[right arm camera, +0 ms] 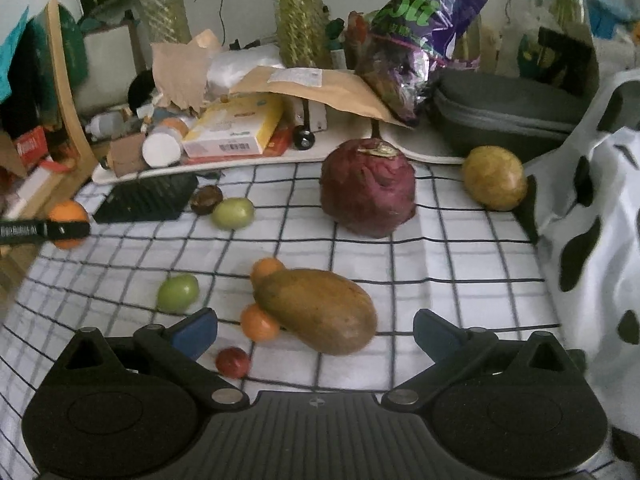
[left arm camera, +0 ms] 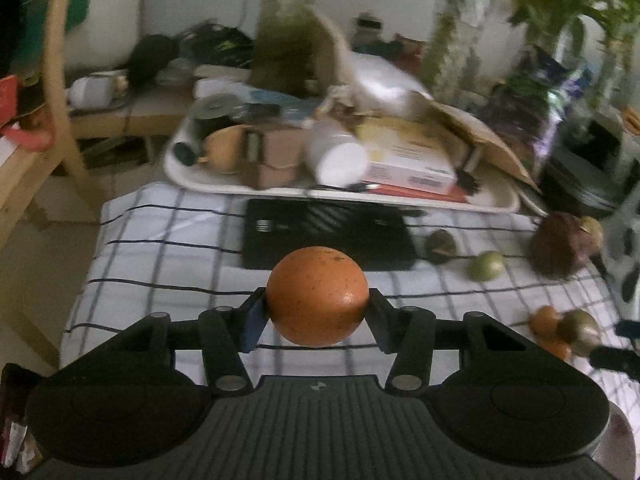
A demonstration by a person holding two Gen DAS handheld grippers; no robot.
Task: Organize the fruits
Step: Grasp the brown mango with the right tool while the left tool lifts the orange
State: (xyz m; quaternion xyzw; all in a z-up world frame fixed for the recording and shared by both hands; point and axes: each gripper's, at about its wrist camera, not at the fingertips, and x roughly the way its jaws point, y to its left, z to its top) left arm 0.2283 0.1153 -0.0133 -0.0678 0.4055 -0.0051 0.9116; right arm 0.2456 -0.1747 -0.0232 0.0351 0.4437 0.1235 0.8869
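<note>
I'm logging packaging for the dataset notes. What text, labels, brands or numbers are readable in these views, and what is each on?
No text reads with certainty.
Purple foil bag: large green letters, distorted, unreadable.
Yellow and white box: barcode and print, too small.
Brown envelope: white address label, blurred.
Red box: white lettering, blurred.
Left hand-held gripper, seen from the right wrist: white print on its finger, blurred.

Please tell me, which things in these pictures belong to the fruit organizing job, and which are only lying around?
Belong to the job:
- round orange fruit, clamped in the left tool
- long brownish-yellow papaya
- two small green round fruits
- small red fruit
- open right tool

Only lying around:
- white tray of clutter
- yellow-white cardboard box
- purple foil bag
</note>
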